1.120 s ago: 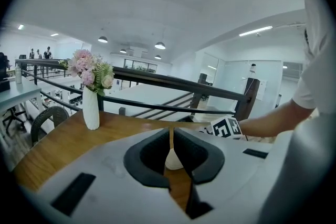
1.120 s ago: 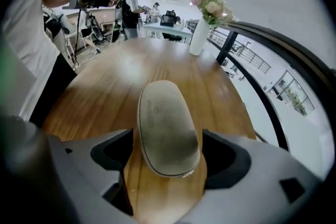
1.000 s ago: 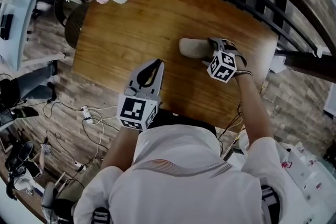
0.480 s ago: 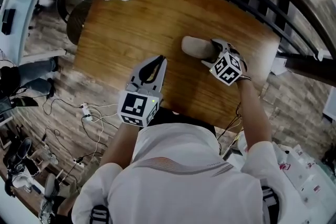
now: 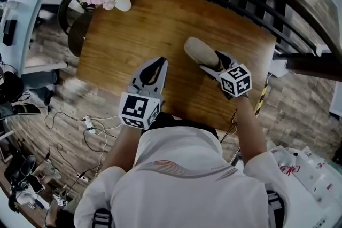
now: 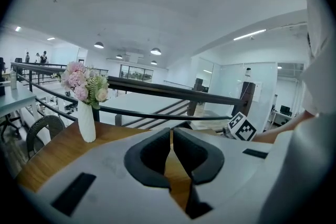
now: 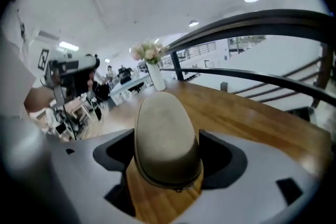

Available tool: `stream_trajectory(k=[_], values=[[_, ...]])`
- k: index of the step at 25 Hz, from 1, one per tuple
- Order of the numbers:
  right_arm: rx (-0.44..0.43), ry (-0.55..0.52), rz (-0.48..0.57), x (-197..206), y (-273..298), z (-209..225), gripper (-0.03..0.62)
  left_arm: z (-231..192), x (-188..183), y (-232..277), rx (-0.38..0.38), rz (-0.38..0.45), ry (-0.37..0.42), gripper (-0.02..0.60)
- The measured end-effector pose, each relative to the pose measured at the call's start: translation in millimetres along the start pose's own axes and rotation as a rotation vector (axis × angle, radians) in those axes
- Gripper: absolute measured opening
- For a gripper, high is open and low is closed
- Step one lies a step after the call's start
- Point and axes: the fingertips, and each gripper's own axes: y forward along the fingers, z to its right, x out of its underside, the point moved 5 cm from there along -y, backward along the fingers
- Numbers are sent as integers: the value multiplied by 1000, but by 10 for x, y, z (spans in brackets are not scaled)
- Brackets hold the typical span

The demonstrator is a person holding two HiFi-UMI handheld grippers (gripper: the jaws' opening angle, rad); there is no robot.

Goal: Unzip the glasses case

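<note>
1. Well, from above, the right gripper (image 5: 215, 65) covers the near end of the glasses case (image 5: 200, 50), and the zip is too small to see.
2. Its jaws stand wide, clamped on the case's sides; the case seems raised slightly off the table (image 5: 128, 29).
3. The left gripper (image 5: 158, 63) is closed on nothing.
4. A second ago the case lay crosswise; now it slants, and the right gripper has rolled.
</note>
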Motion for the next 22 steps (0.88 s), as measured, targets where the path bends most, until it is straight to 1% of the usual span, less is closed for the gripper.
stream_trajectory(k=[3, 6, 13, 17, 19, 20, 22], values=[[-33, 123, 113, -117, -258, -138, 425, 48, -89, -9, 22, 18, 4, 31], [-43, 192, 212, -264, -553, -271, 425, 114, -197, -27, 42, 42, 13, 31], [-47, 285, 409, -542, -1283, -504, 425, 349, -495, -84, 89, 107, 52, 31], [-67, 307, 496, -675, -1543, -582, 425, 442, -609, -89, 131, 128, 56, 31], [-103, 322, 541, -740, -1641, -621, 426, 494, -648, -87, 183, 138, 36, 31], [-132, 331, 561, -773, -1691, -650, 426, 529, -672, -95, 228, 145, 19, 31], [-217, 356, 591, -837, -1794, -734, 426, 611, -732, -130, 354, 163, -29, 31]])
